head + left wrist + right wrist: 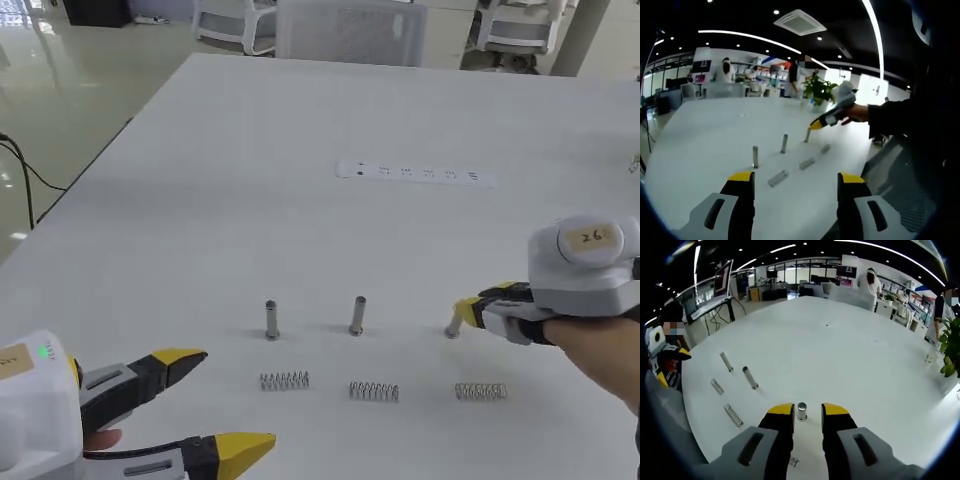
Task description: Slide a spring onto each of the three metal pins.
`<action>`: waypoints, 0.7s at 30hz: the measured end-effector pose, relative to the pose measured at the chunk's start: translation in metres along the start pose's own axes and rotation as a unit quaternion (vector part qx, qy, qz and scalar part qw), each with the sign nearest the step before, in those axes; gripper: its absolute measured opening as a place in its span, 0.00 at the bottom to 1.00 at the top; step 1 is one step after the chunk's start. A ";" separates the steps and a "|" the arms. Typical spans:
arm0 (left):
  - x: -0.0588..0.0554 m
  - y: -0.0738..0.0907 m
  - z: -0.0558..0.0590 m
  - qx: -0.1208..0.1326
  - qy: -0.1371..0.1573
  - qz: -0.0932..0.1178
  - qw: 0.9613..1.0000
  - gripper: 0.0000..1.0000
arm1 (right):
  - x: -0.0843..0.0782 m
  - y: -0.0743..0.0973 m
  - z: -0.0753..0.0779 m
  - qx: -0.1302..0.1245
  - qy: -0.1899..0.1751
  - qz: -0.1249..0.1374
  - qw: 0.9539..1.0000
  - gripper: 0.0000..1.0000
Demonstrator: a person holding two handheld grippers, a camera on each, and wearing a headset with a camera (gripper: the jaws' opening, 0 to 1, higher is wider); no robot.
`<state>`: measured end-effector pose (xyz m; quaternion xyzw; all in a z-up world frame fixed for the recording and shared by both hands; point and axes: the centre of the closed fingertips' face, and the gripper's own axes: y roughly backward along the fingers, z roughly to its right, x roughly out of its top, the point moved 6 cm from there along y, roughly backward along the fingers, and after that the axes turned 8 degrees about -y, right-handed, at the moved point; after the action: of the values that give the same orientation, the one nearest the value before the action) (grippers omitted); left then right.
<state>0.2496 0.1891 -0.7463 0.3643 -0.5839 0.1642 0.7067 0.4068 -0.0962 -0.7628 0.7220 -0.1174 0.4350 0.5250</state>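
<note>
Three short metal pins stand upright in a row on the white table: left pin (271,320), middle pin (357,315), right pin (453,326). A spring lies in front of each: (284,380), (374,391), (481,391). My right gripper (466,312) comes in from the right. In its own view the right pin (801,411) stands between the yellow-tipped jaws, which are open with a gap on both sides. My left gripper (225,400) hovers open and empty at the near left, short of the left spring (778,177) and left pin (755,156).
A white power strip (415,172) lies flat on the table beyond the pins. Office chairs (350,30) stand along the far edge. The table's left edge (90,160) runs diagonally. People stand far off in the room (725,70).
</note>
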 end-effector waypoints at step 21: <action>0.007 -0.003 0.001 -0.006 -0.011 0.000 1.000 0.62 | -0.024 0.030 -0.002 0.061 0.060 -0.010 0.996 0.21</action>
<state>0.2524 0.1853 -0.7408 0.3616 -0.5924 0.1568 0.7027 0.3725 -0.1139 -0.7608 0.7264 -0.0515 0.4784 0.4908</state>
